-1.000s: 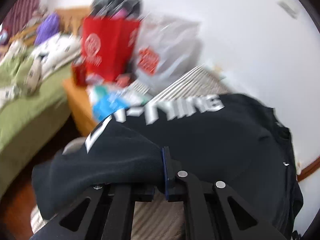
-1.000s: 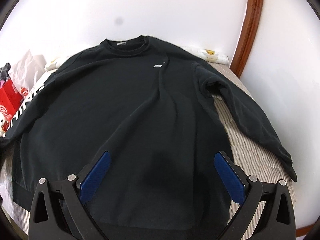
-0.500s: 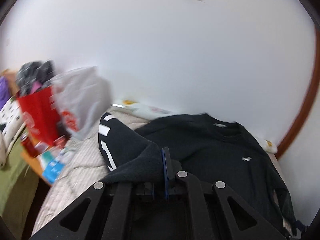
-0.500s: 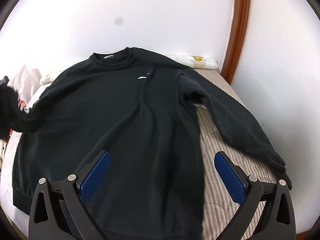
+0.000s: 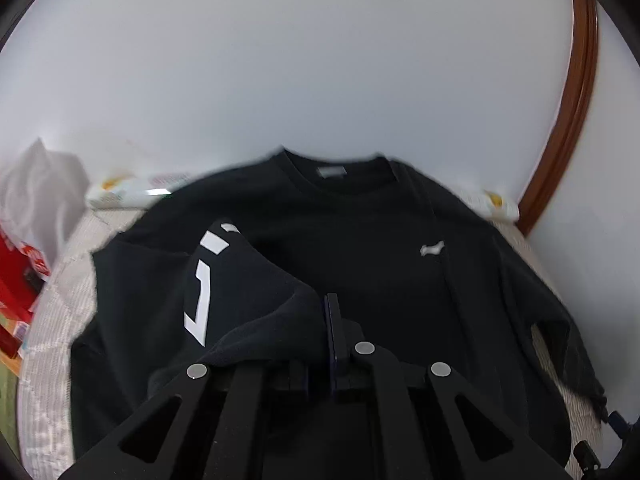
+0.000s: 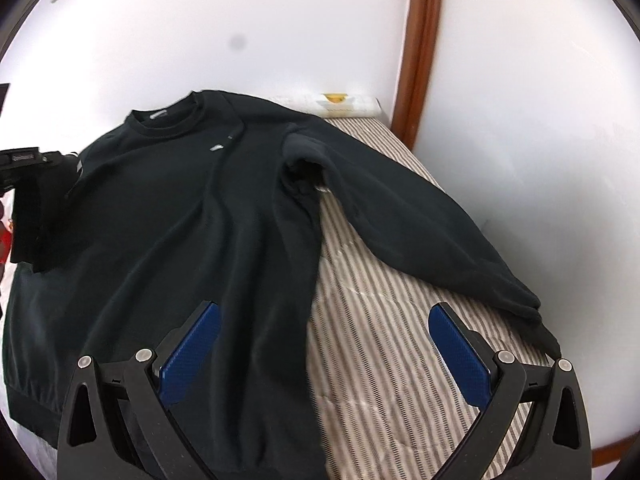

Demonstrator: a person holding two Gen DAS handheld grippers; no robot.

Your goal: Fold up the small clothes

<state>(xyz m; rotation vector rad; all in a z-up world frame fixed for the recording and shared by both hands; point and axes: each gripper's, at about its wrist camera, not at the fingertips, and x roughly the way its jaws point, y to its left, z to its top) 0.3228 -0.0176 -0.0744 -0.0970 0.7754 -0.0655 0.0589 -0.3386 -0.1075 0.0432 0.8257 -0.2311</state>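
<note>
Black sleeve (image 5: 240, 304) pinched in left tool (image 5: 326, 332).

Black sweatshirt (image 6: 192, 216) flat, face-up (one sleeve (image 5: 240, 300) lifted over chest).

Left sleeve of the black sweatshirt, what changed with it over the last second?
The left tongs, shut on the lettered sleeve throughout, carried it from out at the side across onto the sweatshirt chest. The right tongs stayed open and empty; the other sleeve still lies spread on the striped mattress.
</note>
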